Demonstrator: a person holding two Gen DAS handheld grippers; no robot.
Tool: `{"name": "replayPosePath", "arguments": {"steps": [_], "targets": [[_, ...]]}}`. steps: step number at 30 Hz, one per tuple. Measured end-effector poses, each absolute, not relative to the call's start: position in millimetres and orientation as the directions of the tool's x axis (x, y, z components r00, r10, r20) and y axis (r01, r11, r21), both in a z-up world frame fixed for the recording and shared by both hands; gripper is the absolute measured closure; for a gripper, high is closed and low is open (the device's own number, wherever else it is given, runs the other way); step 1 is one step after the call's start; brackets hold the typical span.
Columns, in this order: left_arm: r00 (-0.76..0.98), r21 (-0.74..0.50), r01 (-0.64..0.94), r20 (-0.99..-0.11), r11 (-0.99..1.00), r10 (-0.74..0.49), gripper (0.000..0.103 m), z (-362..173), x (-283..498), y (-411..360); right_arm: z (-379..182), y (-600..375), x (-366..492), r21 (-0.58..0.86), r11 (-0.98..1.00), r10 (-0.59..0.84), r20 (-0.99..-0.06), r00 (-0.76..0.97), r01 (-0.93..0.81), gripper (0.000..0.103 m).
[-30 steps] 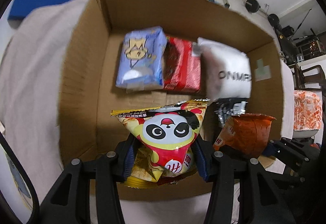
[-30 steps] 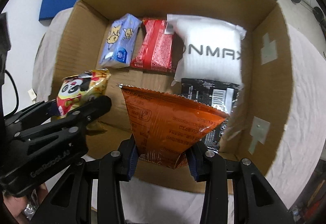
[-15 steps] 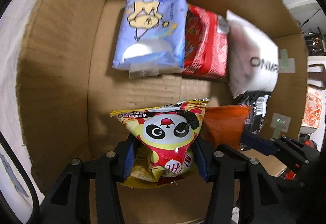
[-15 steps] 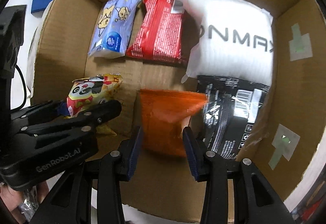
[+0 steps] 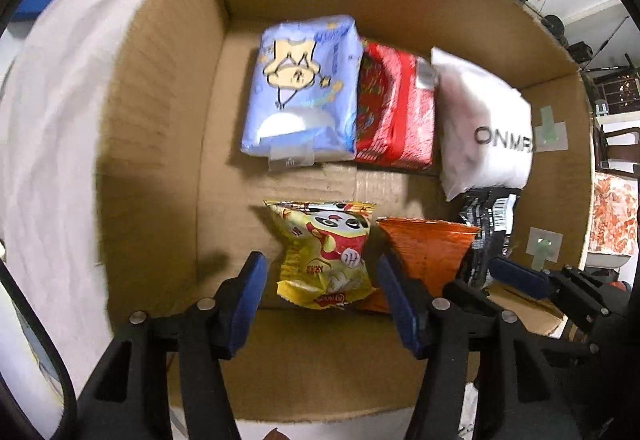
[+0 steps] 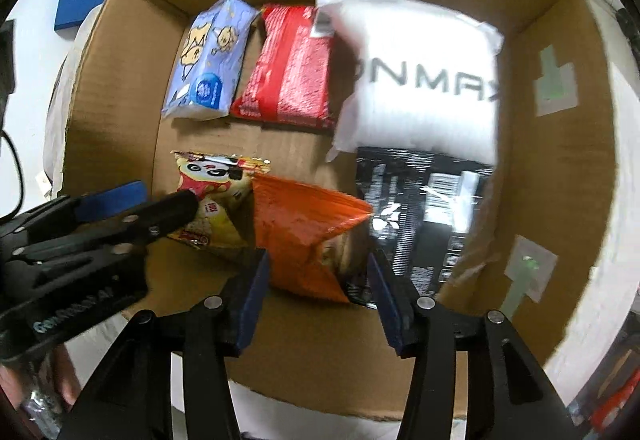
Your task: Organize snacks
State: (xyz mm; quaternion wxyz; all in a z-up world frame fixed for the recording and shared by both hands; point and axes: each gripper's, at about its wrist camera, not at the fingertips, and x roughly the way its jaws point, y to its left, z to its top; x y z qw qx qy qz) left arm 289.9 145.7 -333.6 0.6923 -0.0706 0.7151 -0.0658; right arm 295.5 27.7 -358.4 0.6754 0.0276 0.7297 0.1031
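Note:
A yellow panda snack bag (image 5: 326,256) lies on the floor of the cardboard box (image 5: 160,143), and my left gripper (image 5: 320,282) stands open around it, blue pads clear of the bag. Beside it rests an orange snack bag (image 6: 306,234), with my right gripper (image 6: 316,286) open around its near end. In the right wrist view the panda bag (image 6: 212,195) shows behind the left gripper's black fingers (image 6: 160,215). The orange bag (image 5: 424,252) sits right of the panda bag.
The box's far row holds a blue cartoon pack (image 5: 300,91), a red pack (image 5: 394,111) and a white pouch (image 5: 484,127). A black packet (image 6: 424,211) lies by the right wall. White cloth (image 5: 52,127) surrounds the box.
Both grippers opened and let go of their bags. The panda bag and the orange bag now lie side by side on the box floor, and both grippers have drawn back slightly.

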Motion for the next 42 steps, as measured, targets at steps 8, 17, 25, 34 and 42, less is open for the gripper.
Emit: {"name": "replayPosePath", "arguments": {"steps": [8, 17, 25, 34, 42], "targets": [[0.069, -0.130, 0.030, -0.989, 0.991, -0.132, 0.015, -295.3, 286.0, 129.5, -328.9, -8.7, 292.7, 0.157, 0.986, 0.155, -0.988, -0.027, -0.058, 0.029], [0.134, -0.071, 0.048, -0.988, 0.996, -0.077, 0.004, -284.6, 295.3, 122.9, -309.5, -32.4, 290.7, 0.102, 0.995, 0.102, -0.994, 0.038, 0.002, 0.006], [0.169, -0.067, 0.050, -0.983, 0.996, -0.075, 0.004, -274.5, 291.0, 117.3, -296.2, -36.4, 287.7, 0.094, 0.996, 0.092, -0.993, 0.072, 0.014, 0.000], [0.323, -0.067, 0.062, -0.943, 0.996, -0.083, 0.004, -192.6, 260.8, 108.8, -214.9, -51.2, 254.7, 0.121, 0.993, 0.116, -0.974, 0.193, 0.012, 0.000], [0.438, -0.059, 0.043, -0.896, 0.997, -0.072, 0.004, -109.5, 201.9, 105.5, -129.8, -66.2, 191.5, 0.131, 0.991, 0.128, -0.950, 0.286, -0.007, 0.000]]}}
